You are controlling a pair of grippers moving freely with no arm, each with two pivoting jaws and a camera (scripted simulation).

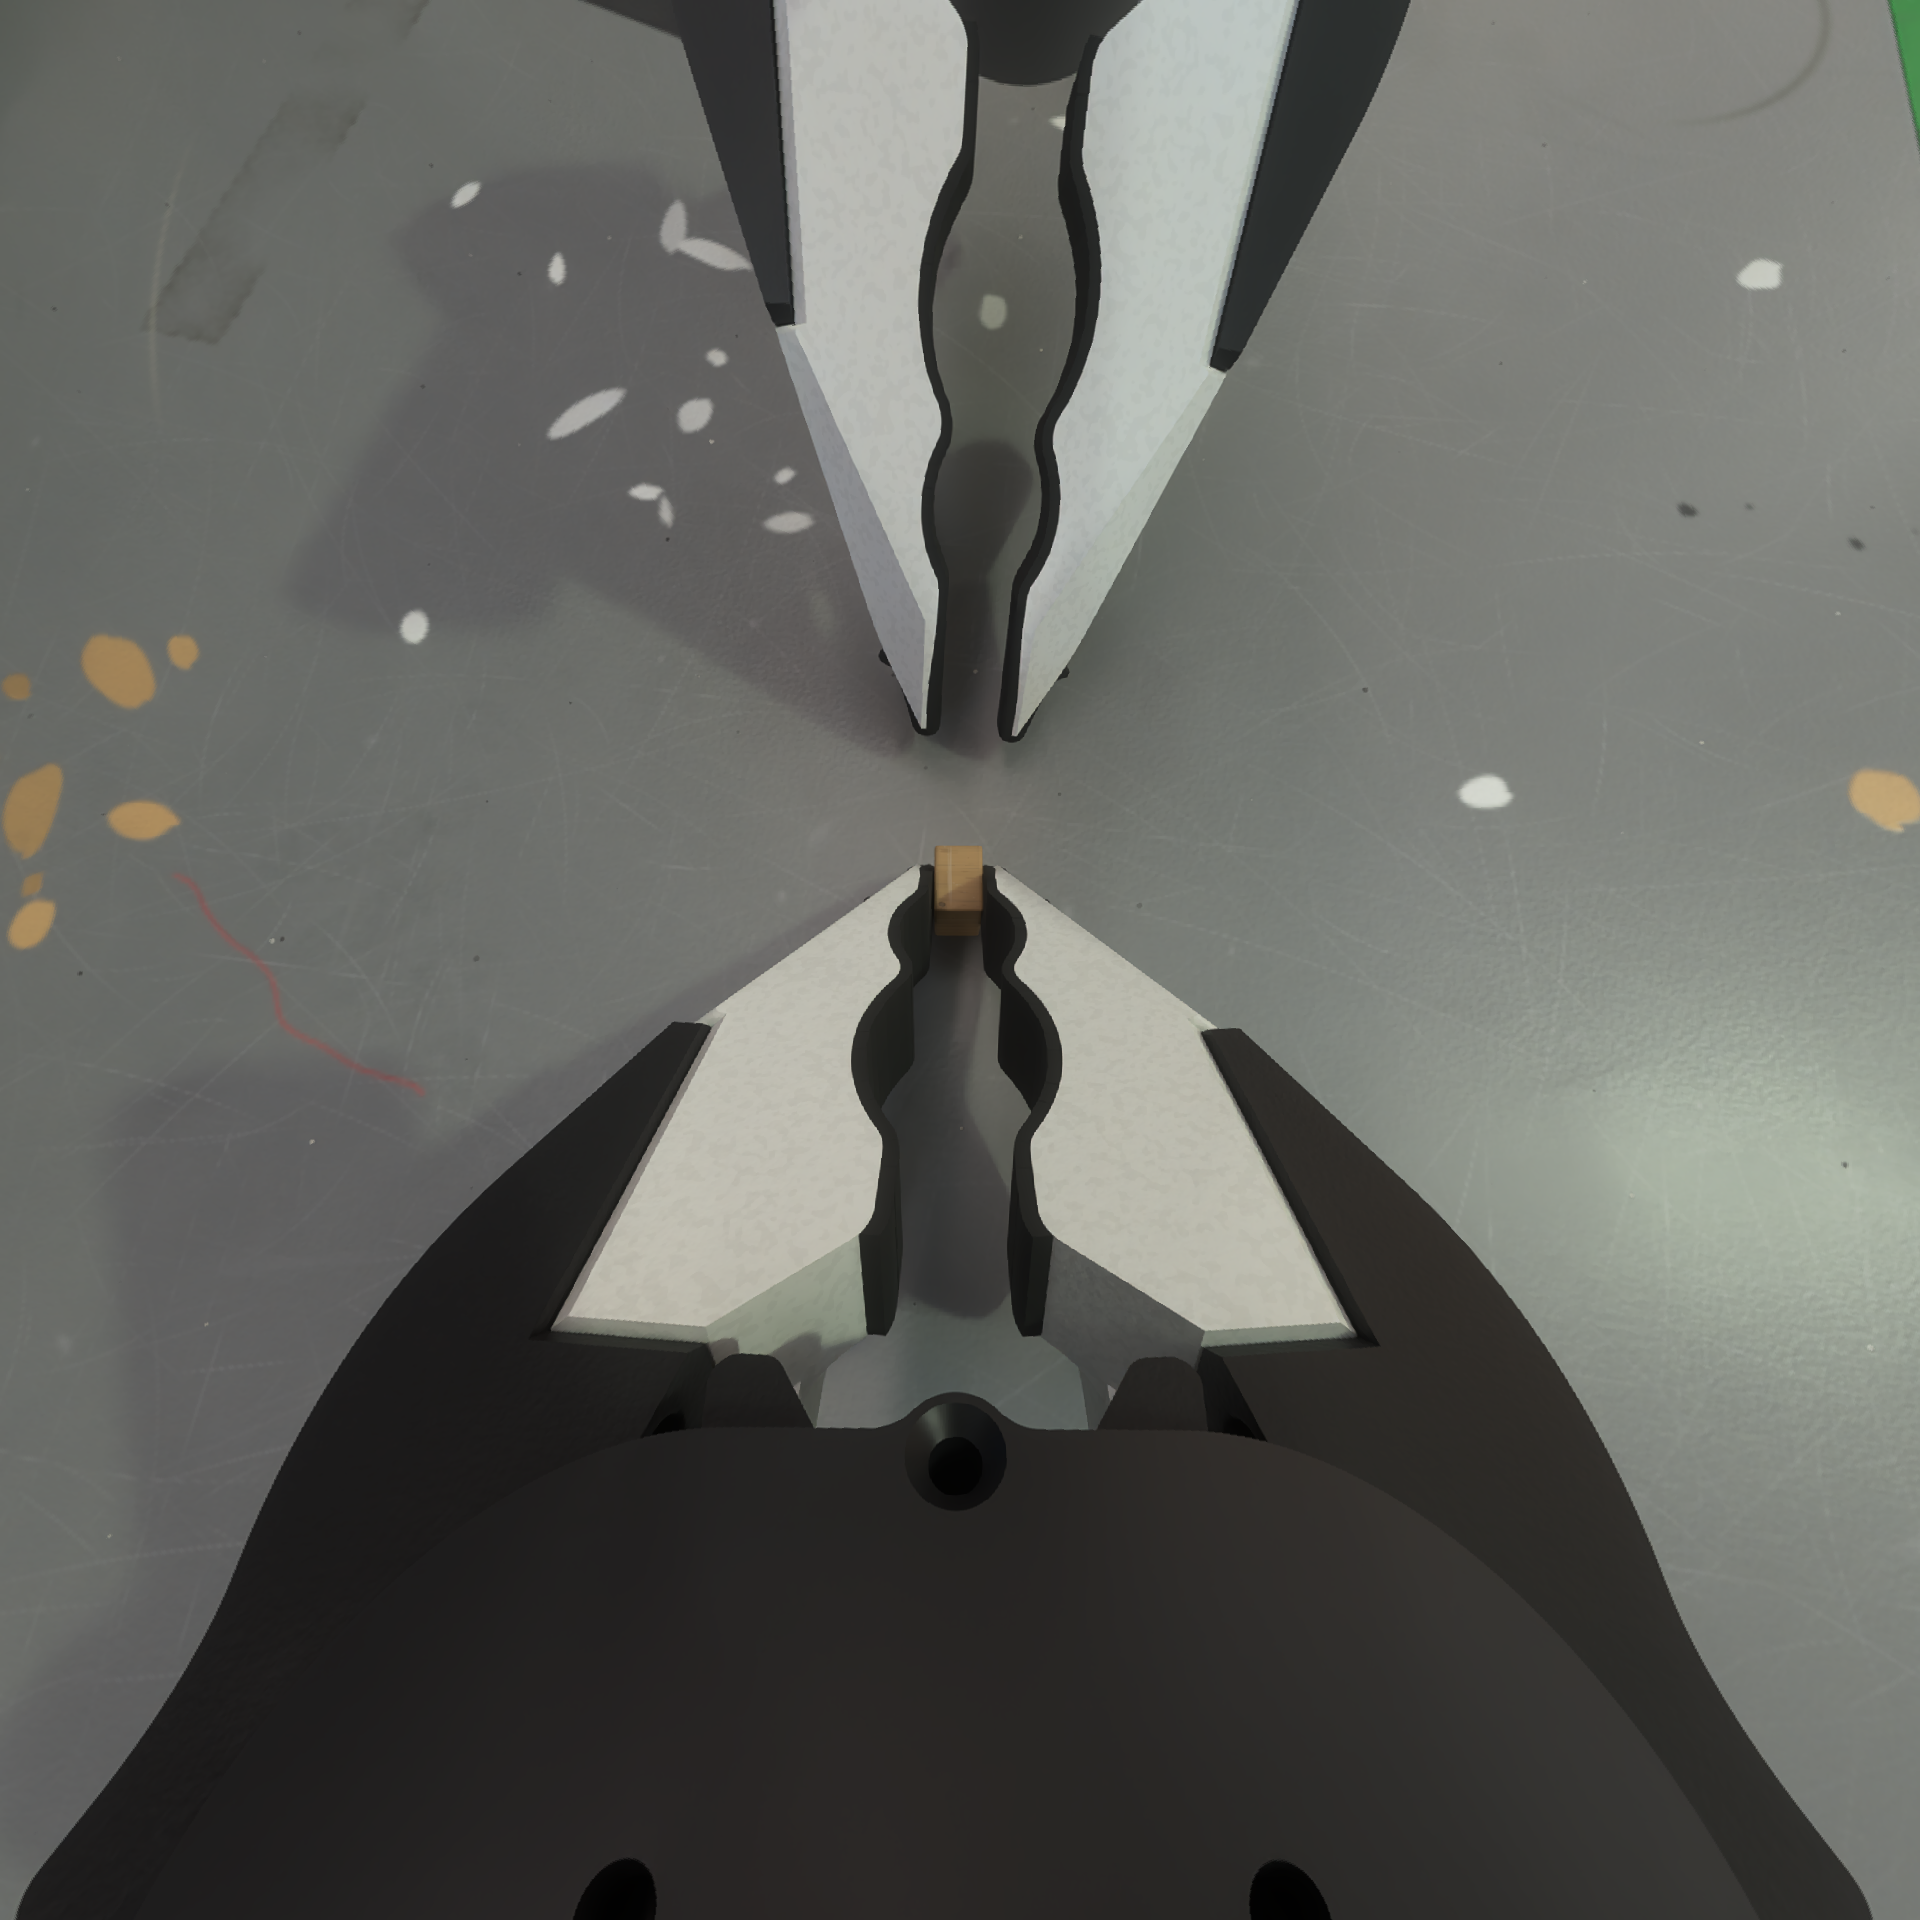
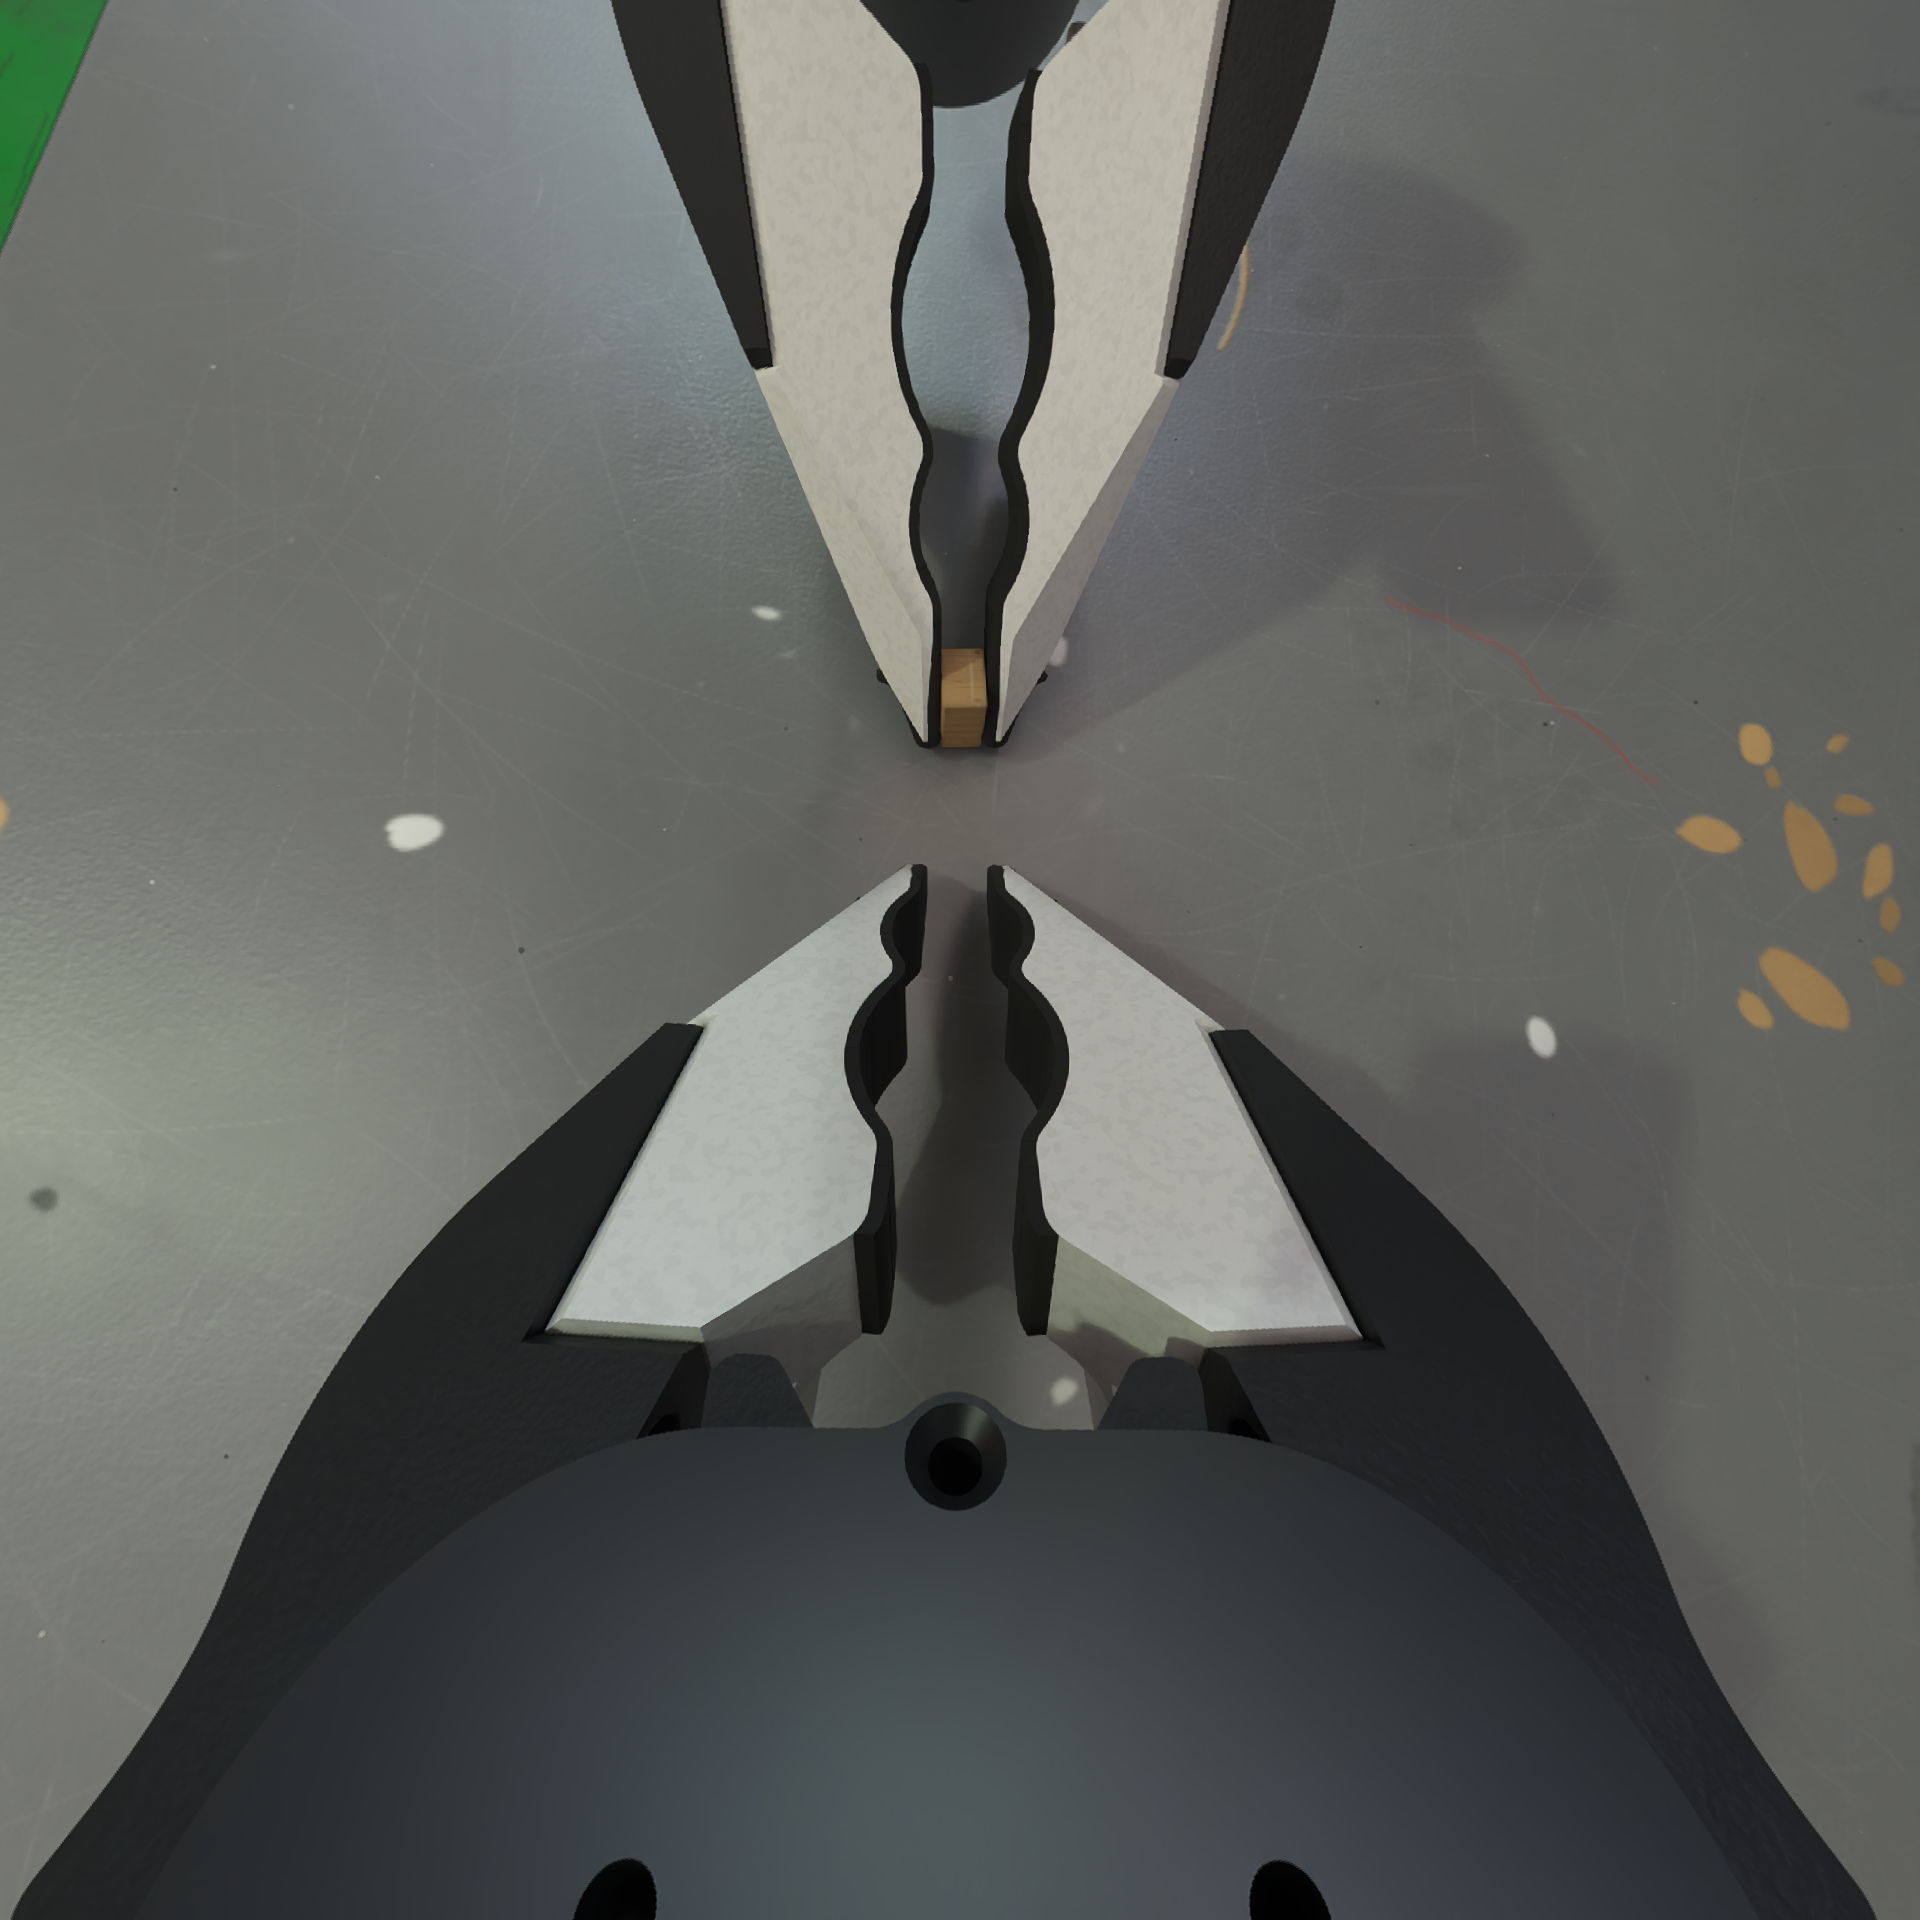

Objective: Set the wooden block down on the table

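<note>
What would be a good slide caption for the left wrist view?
Left gripper pinches a small wooden block above the grey table, facing the empty right gripper.

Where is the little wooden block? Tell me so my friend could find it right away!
Start at the big grey table with white and orange paint spots. Two black-and-white tools point at each other, tip to tip, over its middle. The wooden block is pinched at the very tips of the left tool; it is the only small tan cube, and the right tool holds nothing.
</note>
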